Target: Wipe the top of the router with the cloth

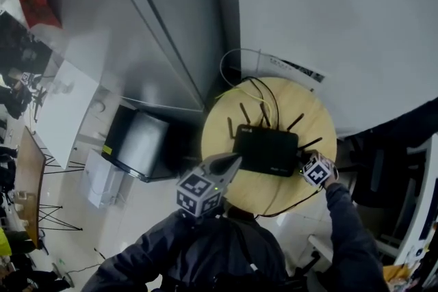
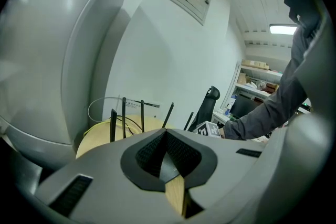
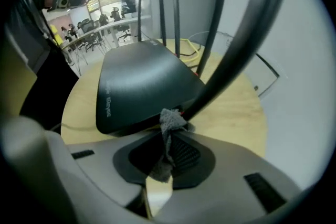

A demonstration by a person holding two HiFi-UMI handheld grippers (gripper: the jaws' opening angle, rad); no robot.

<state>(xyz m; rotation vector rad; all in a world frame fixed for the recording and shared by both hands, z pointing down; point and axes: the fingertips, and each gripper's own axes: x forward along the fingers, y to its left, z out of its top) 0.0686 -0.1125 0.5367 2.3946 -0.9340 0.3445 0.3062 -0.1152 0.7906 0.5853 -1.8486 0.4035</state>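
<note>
Two grippers are at the round table [image 1: 311, 113]. The right gripper [image 3: 167, 140] clenches a small grey cloth [image 3: 169, 122], which touches the right edge of the black router [image 3: 137, 78], just beside one antenna [image 3: 231, 44]. The left gripper [image 2: 166, 136] is closed on nothing, near the router's front left corner. To wipe well, I think the cloth must go up on the flat top and move in long strokes, away from the antennas. The cables [image 1: 263, 98] behind could catch
</note>
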